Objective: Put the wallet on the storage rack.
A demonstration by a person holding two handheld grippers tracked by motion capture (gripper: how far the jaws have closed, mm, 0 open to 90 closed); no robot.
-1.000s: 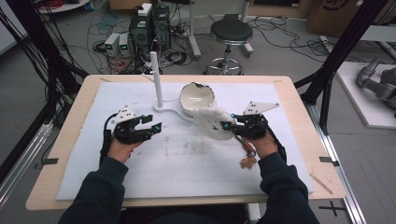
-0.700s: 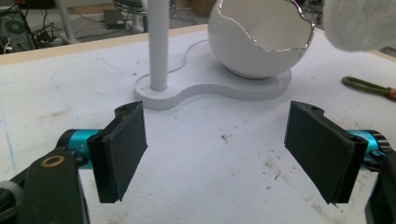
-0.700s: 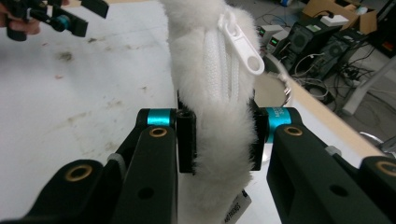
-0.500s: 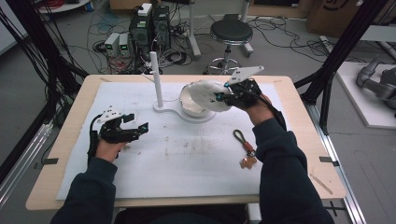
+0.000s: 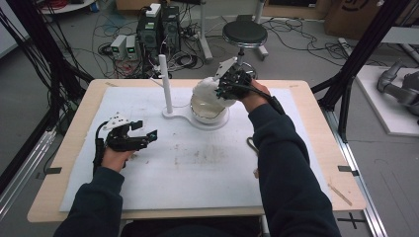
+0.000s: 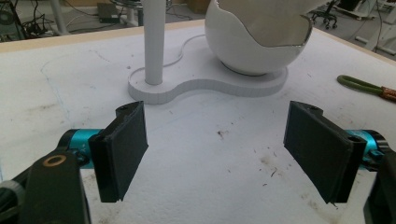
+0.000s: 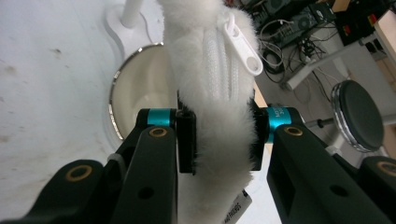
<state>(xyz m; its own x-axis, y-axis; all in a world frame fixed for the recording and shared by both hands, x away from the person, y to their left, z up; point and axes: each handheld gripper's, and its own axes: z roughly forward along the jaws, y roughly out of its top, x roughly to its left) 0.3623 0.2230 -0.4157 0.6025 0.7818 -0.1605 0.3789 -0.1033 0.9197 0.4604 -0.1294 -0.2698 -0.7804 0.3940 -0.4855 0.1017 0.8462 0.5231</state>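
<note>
While right gripper (image 7: 217, 135) clamps furry pouch (image 7: 212, 70) over bowl (image 5: 207, 106); left gripper (image 6: 217, 154) agape

A wooden counter (image 5: 316, 103) carries a white mat (image 5: 197, 177). On the mat, far centre, sits a white stand (image 5: 170, 114); a green cord (image 5: 251, 145) lies right of centre.

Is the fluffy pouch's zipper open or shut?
Shut: in the right gripper view the fluffy pouch shows zipper teeth meshed; the right tool clamps it.

No legible text, only a blurred tag (image 7: 235, 211)
</note>
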